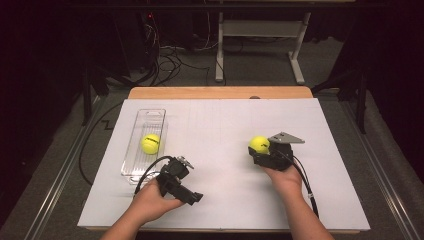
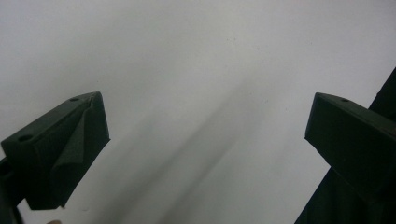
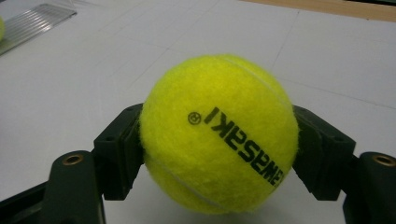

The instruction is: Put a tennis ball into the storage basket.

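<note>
Right gripper (image 3: pixel 219 154) clamped a fuzzy yellow tennis ball (image 3: pixel 218 133) on the white table (image 3: pixel 70 93)
Black print on it read "KAWASAKI", upside down; left gripper (image 2: pixel 205 135) stood wide, holding nothing, beside the clear tray (image 1: pixel 145 142)

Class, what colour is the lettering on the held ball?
Black, on the yellow ball; right gripper view shows it best.

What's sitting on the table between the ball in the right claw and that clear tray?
Nothing: in the high view, only bare white table lies between the held ball and the tray.
</note>
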A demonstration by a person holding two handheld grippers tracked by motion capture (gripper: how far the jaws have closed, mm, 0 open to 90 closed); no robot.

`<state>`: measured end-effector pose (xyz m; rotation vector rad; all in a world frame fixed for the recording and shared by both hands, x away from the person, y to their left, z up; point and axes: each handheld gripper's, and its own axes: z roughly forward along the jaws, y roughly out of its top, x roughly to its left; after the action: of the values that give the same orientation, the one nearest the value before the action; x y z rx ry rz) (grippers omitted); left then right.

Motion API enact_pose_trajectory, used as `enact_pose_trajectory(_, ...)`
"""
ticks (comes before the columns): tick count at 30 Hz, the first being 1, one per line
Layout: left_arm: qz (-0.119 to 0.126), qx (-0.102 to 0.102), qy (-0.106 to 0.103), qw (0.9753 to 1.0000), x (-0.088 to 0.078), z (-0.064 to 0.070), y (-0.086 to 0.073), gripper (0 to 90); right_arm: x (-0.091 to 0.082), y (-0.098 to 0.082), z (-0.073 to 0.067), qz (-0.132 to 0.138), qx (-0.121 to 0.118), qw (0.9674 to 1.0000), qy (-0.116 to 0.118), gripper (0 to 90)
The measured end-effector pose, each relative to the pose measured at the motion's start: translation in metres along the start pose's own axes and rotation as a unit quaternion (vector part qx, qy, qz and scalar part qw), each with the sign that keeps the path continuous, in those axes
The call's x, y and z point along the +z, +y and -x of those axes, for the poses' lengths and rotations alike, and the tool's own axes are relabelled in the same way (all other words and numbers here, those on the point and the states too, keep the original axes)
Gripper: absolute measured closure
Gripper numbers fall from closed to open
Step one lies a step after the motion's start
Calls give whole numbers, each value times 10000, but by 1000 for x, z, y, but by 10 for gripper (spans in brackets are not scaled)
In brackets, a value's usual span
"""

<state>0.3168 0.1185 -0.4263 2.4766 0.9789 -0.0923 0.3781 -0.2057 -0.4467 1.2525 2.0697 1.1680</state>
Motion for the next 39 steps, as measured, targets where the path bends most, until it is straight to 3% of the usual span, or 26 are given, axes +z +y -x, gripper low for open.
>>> enact_pose_trajectory(27, -7, -11, 18, 10000, -1, 0, 0, 7, -51, -24, 1, 392, -55, 9991, 126, 276)
enact_pose_trajectory(39, 11, -34, 23, 10000, -1, 0, -1, 7, -75, -38, -2, 699, -93, 9974, 169, 276)
